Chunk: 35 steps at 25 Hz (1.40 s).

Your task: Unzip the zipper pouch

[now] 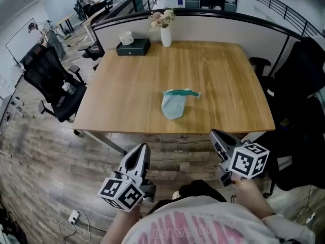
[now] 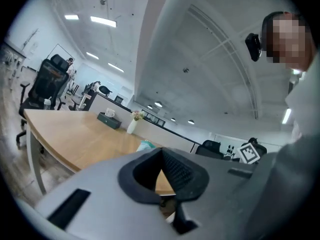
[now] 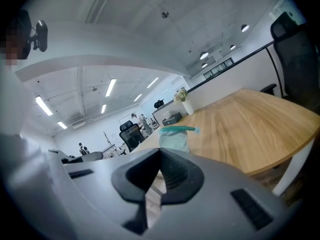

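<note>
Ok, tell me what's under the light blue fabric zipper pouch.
The light blue fabric zipper pouch lies directly on the light wooden tabletop; nothing pokes out from beneath it. The patch of wood it covers is hidden.

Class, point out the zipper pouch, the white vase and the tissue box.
zipper pouch (image 1: 174, 105), head view, pale fabric body.
white vase (image 1: 166, 37), head view, its belly.
tissue box (image 1: 134, 47), head view, dark top face.

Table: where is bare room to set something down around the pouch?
The table is bare left and right of the pouch, out to both side edges. Only the far edge is crowded: dark box and vase.
</note>
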{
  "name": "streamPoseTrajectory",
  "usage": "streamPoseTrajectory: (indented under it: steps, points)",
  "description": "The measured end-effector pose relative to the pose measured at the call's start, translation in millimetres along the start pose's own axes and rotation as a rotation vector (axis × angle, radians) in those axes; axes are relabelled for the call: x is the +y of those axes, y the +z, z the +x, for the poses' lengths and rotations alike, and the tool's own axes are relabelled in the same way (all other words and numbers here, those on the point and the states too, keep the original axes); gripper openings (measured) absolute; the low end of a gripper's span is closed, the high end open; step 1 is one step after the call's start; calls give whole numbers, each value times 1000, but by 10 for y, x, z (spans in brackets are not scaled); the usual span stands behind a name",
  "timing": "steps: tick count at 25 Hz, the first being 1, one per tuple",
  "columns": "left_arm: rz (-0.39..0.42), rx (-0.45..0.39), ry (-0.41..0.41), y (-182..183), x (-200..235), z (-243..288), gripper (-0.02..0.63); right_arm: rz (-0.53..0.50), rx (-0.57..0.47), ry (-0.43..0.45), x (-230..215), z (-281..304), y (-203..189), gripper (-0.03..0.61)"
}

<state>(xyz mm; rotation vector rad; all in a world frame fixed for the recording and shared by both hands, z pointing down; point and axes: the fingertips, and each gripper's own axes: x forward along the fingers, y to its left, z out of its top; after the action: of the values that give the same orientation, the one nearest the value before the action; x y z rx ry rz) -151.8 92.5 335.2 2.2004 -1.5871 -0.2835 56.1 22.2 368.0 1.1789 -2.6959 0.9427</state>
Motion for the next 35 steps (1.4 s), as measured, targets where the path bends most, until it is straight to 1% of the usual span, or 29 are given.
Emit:
streamPoseTrajectory:
  steps: [3, 5, 8, 12, 14, 16, 17, 19, 21, 22, 23, 26, 27, 28, 30, 32, 35]
  points:
    - [-34, 16, -47, -81, 64, 192, 2, 23, 36, -15, -106, 162, -66, -2]
    - [-48, 18, -69, -91, 130, 353, 2, 21, 58, -16, -176, 324, -44, -2]
    - [-20, 49, -74, -95, 242, 633, 2, 12, 75, -14, -303, 585, 77, -2]
    - [12, 128, -93, -97, 415, 1084, 8, 7, 99, 19, -425, 993, 316, -2]
    - [33, 186, -135, -120, 484, 1351, 61, -1, 102, 36, -480, 1200, 483, -2]
    - [61, 250, -179, -168, 556, 1620, 148, -14, 102, 50, -559, 1385, 647, -2]
    - [74, 283, -196, -204, 600, 1745, 179, -19, 103, 55, -612, 1465, 716, -2]
    - [86, 345, -232, -285, 678, 1962, 211, -14, 102, 65, -721, 1593, 826, -2]
    - [85, 394, -283, -338, 715, 2142, 274, 8, 101, 80, -806, 1691, 915, -2]
    - [87, 413, -309, -355, 719, 2221, 295, 20, 103, 87, -842, 1735, 948, -2]
    - [90, 432, -337, -374, 715, 2294, 304, 28, 107, 91, -876, 1776, 972, -2]
    - [66, 484, -429, -456, 638, 2450, 304, 31, 128, 94, -962, 1869, 1004, -2]
    - [53, 489, -454, -465, 599, 2487, 304, 31, 134, 96, -983, 1893, 1011, -2]
    - [44, 485, -472, -458, 566, 2522, 288, 31, 140, 99, -1001, 1916, 1018, -2]
    - [34, 464, -490, -427, 513, 2581, 235, 35, 149, 106, -1029, 1957, 1024, -2]
    - [19, 444, -502, -405, 461, 2609, 150, 41, 160, 118, -1037, 1981, 1008, -2]
    - [8, 412, -519, -364, 365, 2615, 110, 48, 172, 150, -994, 1995, 1003, -2]
